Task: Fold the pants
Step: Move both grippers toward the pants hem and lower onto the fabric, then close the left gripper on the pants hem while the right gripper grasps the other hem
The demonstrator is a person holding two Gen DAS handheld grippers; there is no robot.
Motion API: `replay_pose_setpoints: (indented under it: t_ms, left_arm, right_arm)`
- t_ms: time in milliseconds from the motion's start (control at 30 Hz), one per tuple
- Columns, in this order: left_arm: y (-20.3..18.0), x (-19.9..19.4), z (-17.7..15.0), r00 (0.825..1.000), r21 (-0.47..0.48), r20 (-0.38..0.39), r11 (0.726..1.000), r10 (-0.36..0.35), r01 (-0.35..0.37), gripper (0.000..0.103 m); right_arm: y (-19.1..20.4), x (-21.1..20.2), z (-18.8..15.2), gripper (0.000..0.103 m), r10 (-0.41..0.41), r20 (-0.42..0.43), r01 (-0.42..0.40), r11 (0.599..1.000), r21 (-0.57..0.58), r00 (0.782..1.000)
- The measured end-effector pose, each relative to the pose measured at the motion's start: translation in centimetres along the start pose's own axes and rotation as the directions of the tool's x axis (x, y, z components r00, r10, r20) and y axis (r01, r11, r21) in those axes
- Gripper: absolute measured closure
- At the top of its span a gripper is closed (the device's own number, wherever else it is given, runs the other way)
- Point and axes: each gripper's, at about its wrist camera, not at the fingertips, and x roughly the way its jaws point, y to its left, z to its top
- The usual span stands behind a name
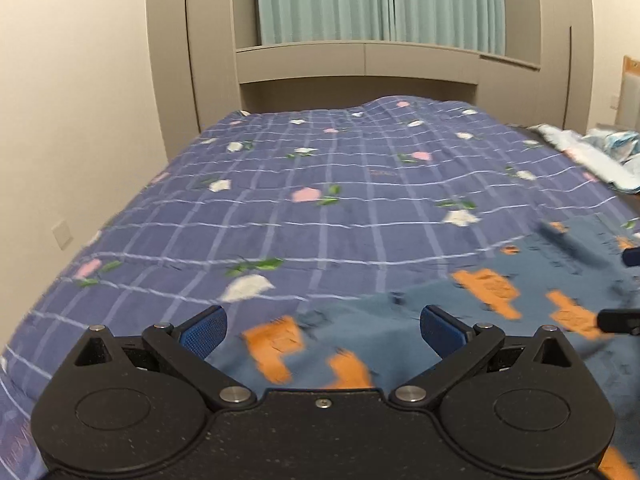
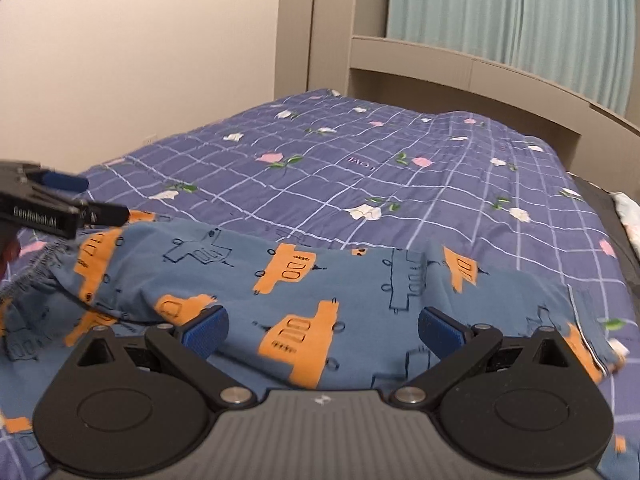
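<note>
Blue pants point(image 2: 304, 288) with orange and outlined vehicle prints lie rumpled on the bed, near its front edge. They also show in the left wrist view point(image 1: 400, 332), blurred. My left gripper point(image 1: 322, 332) is open and empty, low over the pants' left end. My right gripper point(image 2: 322, 332) is open and empty, low over the middle of the pants. The left gripper point(image 2: 60, 204) shows at the left edge of the right wrist view, above the pants' hemmed edge. The right gripper's fingers point(image 1: 632, 256) show at the right edge of the left wrist view.
The bed is covered by a purple checked quilt point(image 1: 320, 184) with flower prints. A beige headboard unit point(image 1: 360, 60) and green curtains point(image 1: 380, 0) stand behind. Light blue cloth point(image 1: 588, 148) lies at the bed's far right. A wall is on the left.
</note>
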Motion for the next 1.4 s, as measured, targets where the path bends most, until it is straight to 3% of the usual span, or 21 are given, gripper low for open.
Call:
replay_pose_setpoints:
  t_ms: [133,200,300,433,567,667,967,1400]
  left_arm:
    - [2.3,2.5,0.7,0.999,0.022,-0.032,0.999,0.031,-0.030,0.000]
    - [3.4,3.5,0.8,0.999,0.049,-0.045,0.999,-0.004,0.006,0.000]
    - [5.0,5.0,0.6,0.993,0.099,-0.083,0.990,-0.089,0.097,0.001]
    - [5.8,6.0,0.0,0.985,0.140,-0.112,0.979,-0.133,0.148,0.001]
    - [6.5,7.5,0.1,0.981,0.143,-0.143,0.978,-0.132,0.153,0.001]
    - [7.0,8.9,0.3,0.977,0.158,-0.175,0.976,-0.124,0.152,0.001]
    - [7.5,9.9,-0.1,0.970,0.158,-0.199,0.972,-0.142,0.175,0.002]
    - [7.3,10.2,-0.1,0.968,0.154,-0.209,0.972,-0.142,0.176,0.002]
  right_arm:
    - [-1.3,3.1,1.0,0.000,0.044,-0.038,-0.043,0.999,0.002,0.998]
    - [-2.3,4.8,1.9,0.000,0.096,-0.067,-0.097,0.995,-0.005,0.993]
    - [-3.3,6.7,3.1,0.000,0.110,-0.080,-0.115,0.992,-0.058,0.991]
    - [-4.2,9.6,4.6,0.000,0.137,-0.128,-0.155,0.978,-0.143,0.982]
    - [-4.1,12.4,5.7,0.001,0.159,-0.166,-0.186,0.968,-0.166,0.973]
    - [-3.8,13.9,6.2,0.008,0.177,-0.194,-0.213,0.959,-0.184,0.965]
    - [-1.2,15.1,6.2,0.010,0.139,-0.222,-0.208,0.922,-0.327,0.965]
    - [-0.4,15.3,6.3,0.015,0.138,-0.221,-0.214,0.903,-0.372,0.966]
